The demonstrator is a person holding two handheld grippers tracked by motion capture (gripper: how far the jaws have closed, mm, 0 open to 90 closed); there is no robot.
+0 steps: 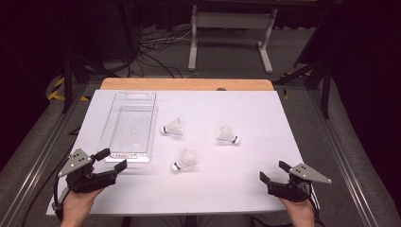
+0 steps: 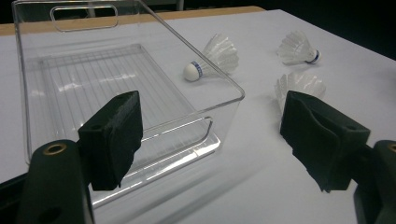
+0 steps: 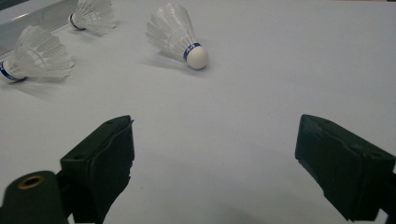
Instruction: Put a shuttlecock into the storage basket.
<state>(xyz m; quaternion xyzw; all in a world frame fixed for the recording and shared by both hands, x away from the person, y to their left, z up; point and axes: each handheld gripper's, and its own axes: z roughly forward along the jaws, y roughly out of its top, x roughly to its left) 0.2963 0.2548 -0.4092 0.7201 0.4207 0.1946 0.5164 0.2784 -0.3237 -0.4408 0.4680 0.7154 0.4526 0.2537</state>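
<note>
At the lower left of the high view, the left gripper (image 1: 114,160) rests in a hand on the white table (image 1: 246,184), its jaws spread wide with nothing between them, just short of the near end of the clear plastic bin (image 1: 130,127). The bin lies in the left part of the frame, long and see-through, with a ribbed floor and a slot handle at each end. The left gripper view shows what the high view cannot: the bin's thin near wall (image 2: 219,100) and the fine ridges of its floor.

To the right of the bin, three white feathered shuttlecocks lie on their sides, apart from one another. The upper shuttlecock (image 1: 172,127) is just beside the bin, cork tip toward it. The near shuttlecock (image 1: 185,161) lies below it, at centre frame. The right shuttlecock (image 1: 228,135) points its cork to the lower right. In the right gripper view, the blue band behind its round white cork (image 3: 196,57) is plain.

At the lower right, the right gripper (image 1: 275,172) is held in the other hand, jaws wide apart and holding nothing.
</note>
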